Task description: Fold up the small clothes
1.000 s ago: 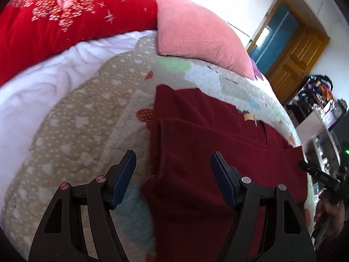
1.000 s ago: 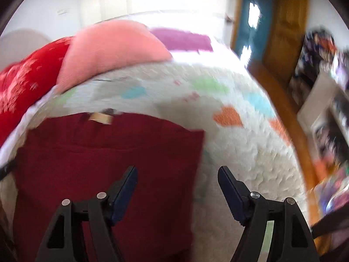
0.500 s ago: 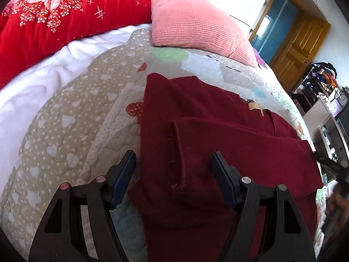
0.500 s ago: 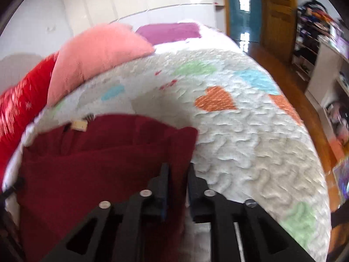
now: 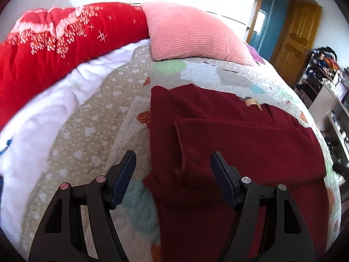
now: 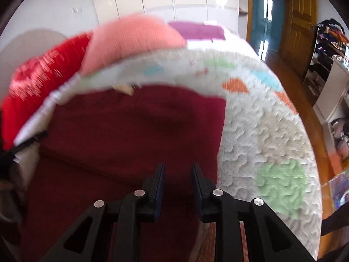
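A dark red garment (image 5: 229,135) lies spread on a quilted bedspread (image 5: 91,131) patterned with hearts and pastel patches. Its cloth looks soft and faintly ribbed, a deep maroon all over. One flap is folded across the body, leaving a raised edge that runs down the middle in the left wrist view, with a little puckering along that seam. A small tan label (image 5: 252,103) shows at the far edge, near the neckline. In the right wrist view the garment (image 6: 135,135) appears as a broad layered rectangle, its right border straight against the pale quilt; that view is blurred toward the top.

The left gripper (image 5: 173,172) hovers over the garment's near left edge with its fingers spread wide, nothing between them. The right gripper (image 6: 177,182) sits low at the near right part of the cloth, its jaws drawn close with a narrow gap; whether they pinch the fabric cannot be told.

A pink pillow (image 5: 192,37) and a red floral blanket (image 5: 54,50) lie beyond the garment.
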